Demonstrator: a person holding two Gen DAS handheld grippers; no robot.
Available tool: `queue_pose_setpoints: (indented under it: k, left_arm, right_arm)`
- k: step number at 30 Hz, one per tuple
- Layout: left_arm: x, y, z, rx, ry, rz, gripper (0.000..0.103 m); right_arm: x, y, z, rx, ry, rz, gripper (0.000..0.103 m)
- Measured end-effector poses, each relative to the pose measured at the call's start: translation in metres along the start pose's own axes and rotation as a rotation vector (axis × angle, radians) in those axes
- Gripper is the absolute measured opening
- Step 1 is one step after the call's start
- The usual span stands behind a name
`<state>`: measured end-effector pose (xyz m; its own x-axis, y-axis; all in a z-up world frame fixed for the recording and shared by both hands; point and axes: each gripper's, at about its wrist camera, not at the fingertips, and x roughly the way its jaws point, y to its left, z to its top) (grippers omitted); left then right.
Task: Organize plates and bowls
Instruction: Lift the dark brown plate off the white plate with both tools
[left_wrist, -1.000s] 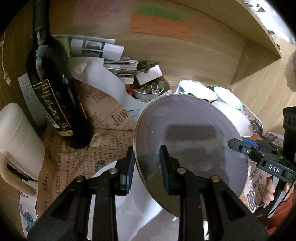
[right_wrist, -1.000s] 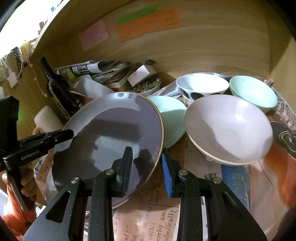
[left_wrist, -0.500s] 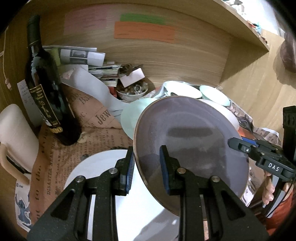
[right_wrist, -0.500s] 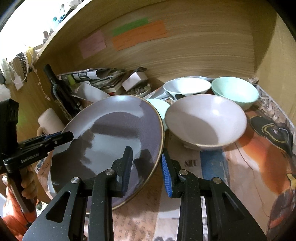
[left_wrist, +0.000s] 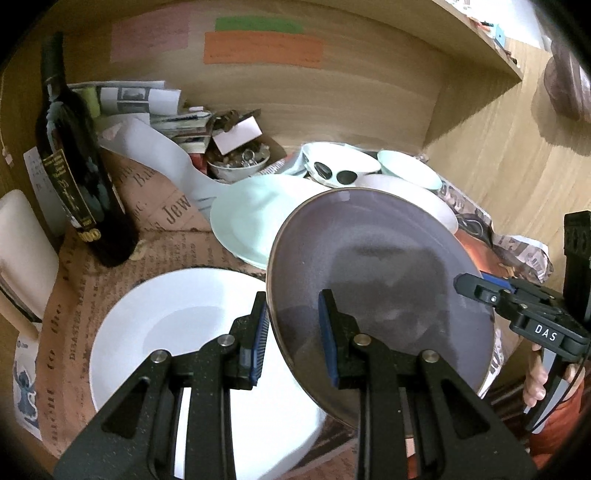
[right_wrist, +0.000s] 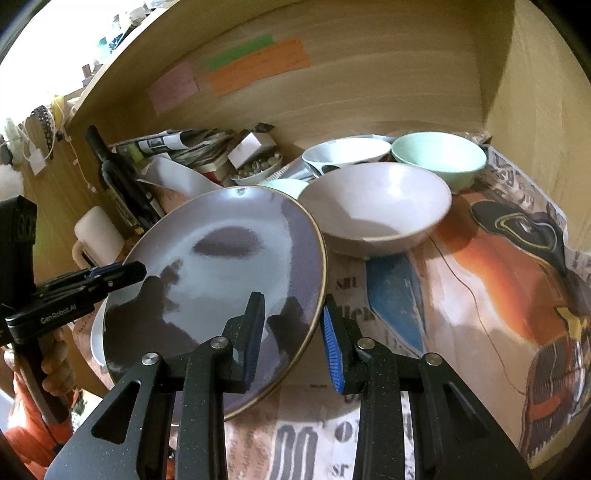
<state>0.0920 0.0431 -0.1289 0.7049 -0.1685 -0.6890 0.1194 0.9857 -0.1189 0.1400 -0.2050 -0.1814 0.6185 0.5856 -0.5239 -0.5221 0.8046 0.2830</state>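
A purple-grey plate (left_wrist: 376, 273) with a gold rim hangs tilted above the newspaper, held from both sides. My left gripper (left_wrist: 291, 332) is shut on its left rim. My right gripper (right_wrist: 293, 336) is shut on the opposite rim of the plate (right_wrist: 221, 273). Each gripper shows in the other's view: right gripper (left_wrist: 466, 286), left gripper (right_wrist: 135, 270). Below lie a white plate (left_wrist: 177, 325) and a mint plate (left_wrist: 251, 218). To the right stand a large pale bowl (right_wrist: 376, 206), a mint bowl (right_wrist: 439, 155) and a white bowl (right_wrist: 343, 151) with dark spots.
A dark wine bottle (left_wrist: 74, 166) and a white mug (left_wrist: 18, 251) stand at the left. Folded papers and a small bowl of trinkets (left_wrist: 236, 166) crowd the back. Wooden walls (right_wrist: 535, 92) close the back and right. Printed newspaper (right_wrist: 480, 295) covers the shelf.
Both grippers have drawn back from the rear wall with the plate between them. The white plate and the mint plate now show more fully beneath it.
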Motion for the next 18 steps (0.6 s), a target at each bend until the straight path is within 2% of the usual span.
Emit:
queue_pose_setpoints:
  k: [18]
  left_arm:
    - [0.013, -0.03, -0.028, 0.007, 0.054, -0.039, 0.026]
  right_arm:
    - [-0.015, -0.028, -0.028, 0.045, 0.033, -0.026, 0.028]
